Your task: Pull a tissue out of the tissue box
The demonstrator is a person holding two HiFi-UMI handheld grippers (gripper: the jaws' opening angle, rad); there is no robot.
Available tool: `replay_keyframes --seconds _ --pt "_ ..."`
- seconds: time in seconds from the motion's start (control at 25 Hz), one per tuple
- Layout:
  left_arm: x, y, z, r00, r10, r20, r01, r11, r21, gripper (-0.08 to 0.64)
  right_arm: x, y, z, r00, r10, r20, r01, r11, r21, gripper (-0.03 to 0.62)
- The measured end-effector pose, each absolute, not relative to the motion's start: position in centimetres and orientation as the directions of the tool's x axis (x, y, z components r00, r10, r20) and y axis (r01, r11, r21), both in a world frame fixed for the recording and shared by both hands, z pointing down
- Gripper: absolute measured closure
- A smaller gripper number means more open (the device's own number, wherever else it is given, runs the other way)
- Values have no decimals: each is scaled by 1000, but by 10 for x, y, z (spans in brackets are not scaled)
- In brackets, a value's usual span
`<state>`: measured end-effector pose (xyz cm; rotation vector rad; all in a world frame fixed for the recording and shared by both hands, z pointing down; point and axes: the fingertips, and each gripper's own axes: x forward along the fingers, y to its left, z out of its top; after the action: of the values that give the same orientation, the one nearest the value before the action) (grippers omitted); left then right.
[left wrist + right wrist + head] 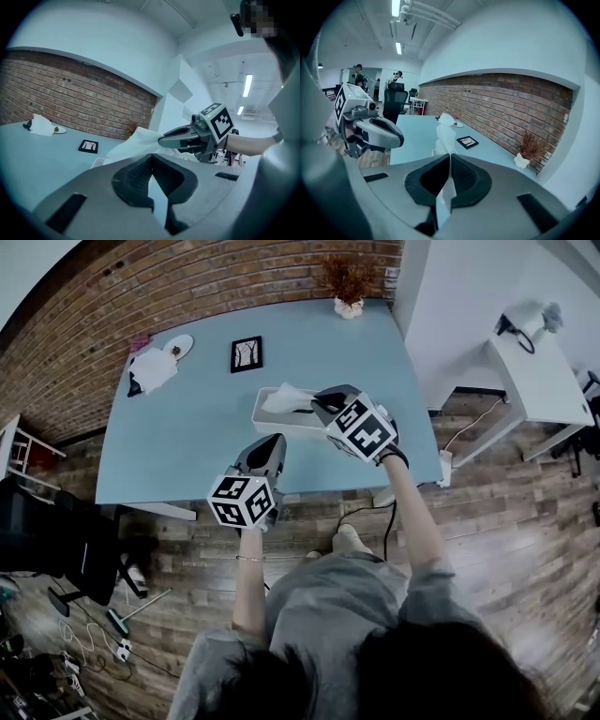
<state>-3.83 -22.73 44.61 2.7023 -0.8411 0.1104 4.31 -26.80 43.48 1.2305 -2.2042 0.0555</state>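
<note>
right gripper [317, 406]: clenched on thin white paper tissue [286, 397] | tissue: half out of white rectangular tissue box [272, 420] on pale blue table [169, 446] | box: 9 o'clock of right jaws — long axis 9-to-3 | left gripper [274, 441]: closed, empty, 6 o'clock of box — farther

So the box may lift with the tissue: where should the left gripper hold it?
The box's near left corner, probably, from the person's side: it is bare and closest to the left gripper, while the tissue and right gripper cover the rest.
</note>
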Motion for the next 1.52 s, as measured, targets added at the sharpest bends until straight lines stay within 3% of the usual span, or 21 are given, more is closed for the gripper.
replay_keyframes --seconds 0.56,1.52 --pt "-42 -215 427 829 -552 91 -559 -810 179 557 42 -233 420 -393 -843 368 -854 483 194 591" --pt "-55 -183 438 853 -517 69 -521 -840 153 557 30 -182 444 -355 -878 323 -905 409 119 591"
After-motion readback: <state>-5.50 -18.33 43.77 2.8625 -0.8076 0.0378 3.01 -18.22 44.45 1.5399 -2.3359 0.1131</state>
